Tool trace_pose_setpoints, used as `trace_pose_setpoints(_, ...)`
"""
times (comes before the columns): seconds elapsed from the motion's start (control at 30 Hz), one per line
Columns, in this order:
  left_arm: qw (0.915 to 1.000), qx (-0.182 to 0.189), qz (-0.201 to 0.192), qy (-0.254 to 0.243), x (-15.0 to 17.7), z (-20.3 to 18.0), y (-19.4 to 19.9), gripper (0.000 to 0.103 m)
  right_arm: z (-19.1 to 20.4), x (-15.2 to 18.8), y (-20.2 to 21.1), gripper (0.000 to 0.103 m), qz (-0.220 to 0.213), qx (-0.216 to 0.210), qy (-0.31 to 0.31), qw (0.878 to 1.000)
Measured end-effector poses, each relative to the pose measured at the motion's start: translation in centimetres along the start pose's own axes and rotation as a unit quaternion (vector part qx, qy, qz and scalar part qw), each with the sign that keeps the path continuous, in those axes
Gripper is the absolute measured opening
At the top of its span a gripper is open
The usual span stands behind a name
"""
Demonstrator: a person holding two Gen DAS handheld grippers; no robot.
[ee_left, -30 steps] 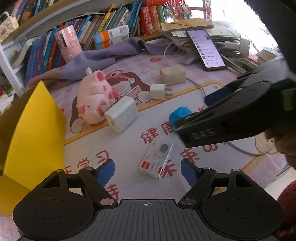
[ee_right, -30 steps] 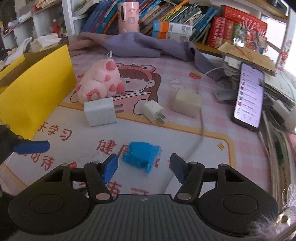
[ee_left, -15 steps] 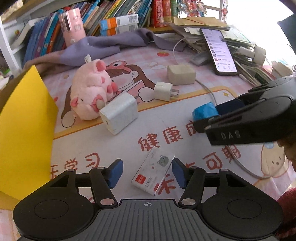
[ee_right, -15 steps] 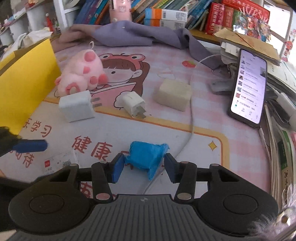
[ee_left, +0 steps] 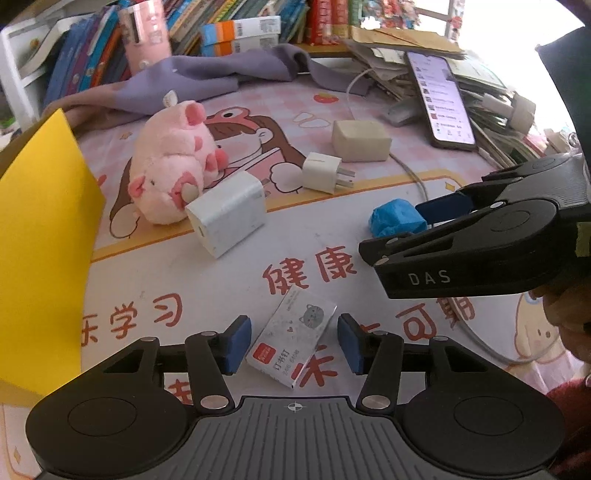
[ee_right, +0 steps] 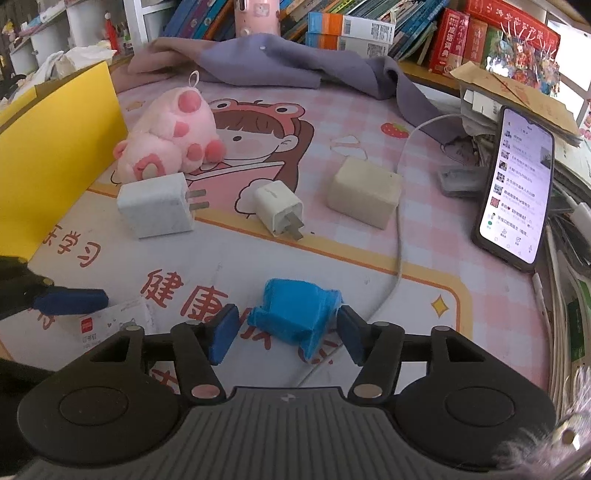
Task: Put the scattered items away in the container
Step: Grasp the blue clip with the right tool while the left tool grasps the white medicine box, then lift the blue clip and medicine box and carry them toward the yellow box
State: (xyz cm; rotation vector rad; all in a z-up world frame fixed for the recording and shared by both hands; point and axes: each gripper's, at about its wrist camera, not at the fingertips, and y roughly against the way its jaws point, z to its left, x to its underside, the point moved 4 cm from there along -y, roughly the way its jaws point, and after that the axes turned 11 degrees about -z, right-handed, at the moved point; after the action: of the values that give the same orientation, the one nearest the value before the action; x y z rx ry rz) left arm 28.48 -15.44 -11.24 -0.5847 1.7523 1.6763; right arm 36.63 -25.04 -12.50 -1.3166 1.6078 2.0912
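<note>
My left gripper (ee_left: 293, 343) is open and straddles a small white staple box (ee_left: 291, 341) with a red label, flat on the mat. My right gripper (ee_right: 282, 334) is open with its pads on either side of a blue crumpled block (ee_right: 295, 314); the block (ee_left: 397, 221) and the gripper's side show in the left wrist view. A yellow container (ee_left: 40, 236) stands at the left, also in the right wrist view (ee_right: 55, 155). A pink plush pig (ee_left: 173, 162), a white charger (ee_left: 229, 218), a small white plug (ee_left: 321, 171) and a beige block (ee_left: 360, 140) lie scattered behind.
A phone (ee_right: 517, 188) leans on a paper stack at the right, with a white cable (ee_right: 399, 229) running across the mat. A purple cloth (ee_right: 280, 66) and rows of books (ee_right: 369, 29) line the back.
Both grippers moved forward and down. The staple box now lies between my left fingers and the blue block between my right fingers. Both jaw gaps narrowed somewhat.
</note>
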Motion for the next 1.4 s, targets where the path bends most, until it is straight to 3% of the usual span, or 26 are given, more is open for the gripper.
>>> trace_pose_setpoints(0.1,1.0000,0.001,0.001,0.003,0.0,0.1,0.0,0.050,-0.1,0.0,-0.2,0.059,-0.005,-0.001,0.000,1.000)
trace_pose_setpoints(0.13,1.0000,0.001,0.001,0.003,0.0,0.1,0.0,0.048,-0.2,-0.1,-0.2,0.057,-0.006,-0.002,0.000,1.000)
trace_pose_setpoints(0.17,1.0000,0.001,0.001,0.003,0.0,0.1,0.1,0.046,-0.2,-0.1,-0.1,0.048,-0.009,-0.003,0.000,1.000)
trace_pose_setpoints(0.3,0.9998,-0.011,0.008,0.011,-0.2,0.5,0.1,0.031,-0.4,-0.2,0.0,0.041,-0.009,-0.012,0.002,1.000)
trace_pose_setpoints(0.37,0.9997,-0.013,0.014,0.012,-0.4,0.6,0.0,0.029,-0.4,-0.2,0.3,0.040,-0.004,-0.018,0.001,1.000)
trace_pose_setpoints(0.6,0.9990,-0.022,-0.013,0.035,-2.1,1.6,2.0,0.029,-0.4,-1.3,2.6,0.040,-0.029,-0.031,0.000,0.999)
trace_pose_setpoints(0.93,0.9943,-0.047,-0.076,0.059,-4.4,4.2,8.5,0.029,1.5,-3.7,5.7,0.040,-0.078,-0.069,-0.006,0.995)
trace_pose_setpoints(1.4,0.9918,0.013,-0.109,0.066,-2.6,5.9,11.7,0.029,4.0,-3.3,10.2,0.040,-0.103,-0.014,-0.013,0.995)
